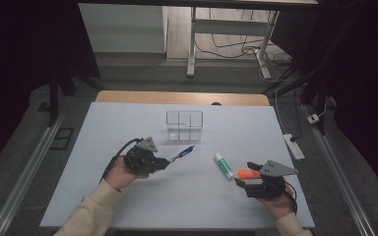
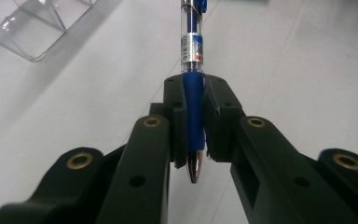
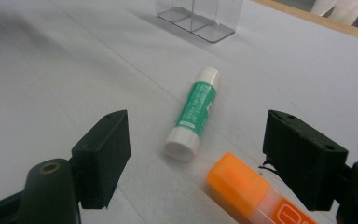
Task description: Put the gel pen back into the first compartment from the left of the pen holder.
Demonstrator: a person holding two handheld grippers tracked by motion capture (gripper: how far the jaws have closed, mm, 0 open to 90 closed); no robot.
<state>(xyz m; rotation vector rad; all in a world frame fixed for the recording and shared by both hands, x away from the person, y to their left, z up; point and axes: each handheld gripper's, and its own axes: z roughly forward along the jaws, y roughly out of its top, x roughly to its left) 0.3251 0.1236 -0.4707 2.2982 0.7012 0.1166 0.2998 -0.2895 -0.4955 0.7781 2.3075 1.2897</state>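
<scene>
My left gripper (image 1: 166, 162) is shut on a blue pen (image 1: 183, 153), which it holds above the white table, tip toward the hand. In the left gripper view the pads clamp the pen's blue grip (image 2: 194, 109), and its metal tip pokes out below them. My right gripper (image 1: 243, 174) stands open low over the table at the right. An orange-capped marker (image 3: 240, 183) lies between its jaws, untouched by either pad. A green and white glue stick (image 3: 193, 112) lies just beyond them on the table.
A clear plastic organiser with compartments (image 1: 184, 125) stands at the middle back of the white table (image 1: 128, 196). Past the far edge are a desk frame, cables and a power strip (image 1: 294, 146) on the floor.
</scene>
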